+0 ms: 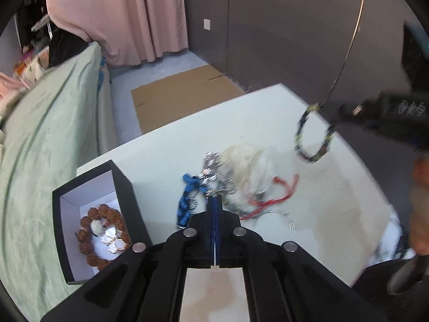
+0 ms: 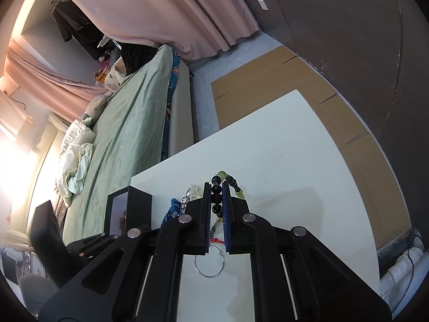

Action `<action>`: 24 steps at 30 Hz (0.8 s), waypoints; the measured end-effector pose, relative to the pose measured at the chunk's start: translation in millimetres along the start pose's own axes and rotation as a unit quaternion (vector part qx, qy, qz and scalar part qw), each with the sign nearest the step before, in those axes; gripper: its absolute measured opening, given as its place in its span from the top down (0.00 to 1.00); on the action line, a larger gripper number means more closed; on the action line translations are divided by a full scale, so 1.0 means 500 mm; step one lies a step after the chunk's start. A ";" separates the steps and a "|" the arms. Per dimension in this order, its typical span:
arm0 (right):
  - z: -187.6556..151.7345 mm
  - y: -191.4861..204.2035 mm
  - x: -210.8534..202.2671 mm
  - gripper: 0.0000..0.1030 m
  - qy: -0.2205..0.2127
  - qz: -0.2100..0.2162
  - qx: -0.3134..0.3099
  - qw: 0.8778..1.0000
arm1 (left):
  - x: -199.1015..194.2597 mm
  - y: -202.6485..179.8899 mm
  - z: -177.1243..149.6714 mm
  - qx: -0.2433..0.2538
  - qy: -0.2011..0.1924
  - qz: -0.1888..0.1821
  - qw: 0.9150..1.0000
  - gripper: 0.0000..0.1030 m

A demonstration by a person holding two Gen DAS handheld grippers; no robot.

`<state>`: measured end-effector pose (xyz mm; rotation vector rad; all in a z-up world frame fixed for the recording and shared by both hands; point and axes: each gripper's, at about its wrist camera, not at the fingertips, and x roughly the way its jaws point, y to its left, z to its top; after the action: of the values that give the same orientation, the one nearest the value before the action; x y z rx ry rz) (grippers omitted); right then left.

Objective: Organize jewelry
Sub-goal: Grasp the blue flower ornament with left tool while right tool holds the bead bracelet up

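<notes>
A tangled pile of jewelry lies mid-table: silver chains, a blue cord piece, red cords, a pale tuft and a silver hoop. My left gripper is shut with its tips at the pile's near edge, on the silver chain as far as I can tell. My right gripper is shut on a dark and green bead bracelet, which hangs in the air above the table in the left wrist view. A black box at left holds a brown bead bracelet and pearly pieces.
The white table stands beside a bed with a green cover. Flat cardboard lies on the floor beyond the table. A dark wall is behind it, and a pink curtain hangs at the back.
</notes>
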<state>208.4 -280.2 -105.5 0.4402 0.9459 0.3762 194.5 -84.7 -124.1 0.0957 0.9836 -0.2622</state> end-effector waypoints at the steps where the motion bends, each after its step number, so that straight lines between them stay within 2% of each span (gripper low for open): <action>1: -0.001 0.002 0.001 0.92 0.000 0.001 -0.001 1.000 | -0.009 0.000 0.005 0.000 -0.004 0.002 1.000 1.00; 3: -0.002 0.003 0.003 0.92 0.002 0.002 -0.001 1.000 | -0.026 -0.013 0.011 0.031 -0.022 0.020 0.999 1.00; 5: -0.002 0.003 0.005 0.92 0.004 0.003 -0.001 1.000 | -0.018 -0.026 0.009 0.049 -0.013 0.021 0.999 0.99; 6: -0.002 0.003 0.005 0.92 0.004 0.004 -0.002 1.000 | -0.009 -0.029 0.009 0.054 -0.004 0.019 0.998 0.93; 7: -0.001 0.004 0.005 0.92 0.005 0.005 -0.003 1.000 | 0.004 -0.032 0.003 0.058 0.009 0.023 0.998 0.67; 9: 0.001 0.001 0.003 0.92 0.005 0.006 -0.003 1.000 | 0.012 -0.037 -0.011 0.068 -0.002 0.033 0.997 0.32; 11: 0.002 -0.002 0.002 0.92 0.005 0.006 -0.003 1.000 | 0.022 -0.042 -0.028 0.090 0.001 0.044 0.995 0.34; 13: 0.002 0.001 0.002 0.92 0.005 0.005 -0.002 1.000 | 0.042 -0.041 -0.040 0.095 0.017 0.048 0.994 0.47; 14: 0.005 -0.001 0.001 0.92 0.005 0.005 -0.002 1.000 | 0.055 -0.040 -0.044 0.097 0.026 0.053 0.994 0.50; 21: 0.007 0.002 0.001 0.92 0.008 0.009 -0.006 1.000 | 0.118 -0.052 -0.065 0.125 0.051 0.096 0.986 0.52; 24: 0.007 0.005 0.001 0.92 0.009 0.009 -0.007 1.000 | 0.125 -0.069 -0.072 0.152 0.037 0.115 0.981 0.55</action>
<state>211.4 -278.6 -102.9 0.4332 0.9570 0.4038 189.0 -121.8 -194.8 0.4990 0.9916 -0.1963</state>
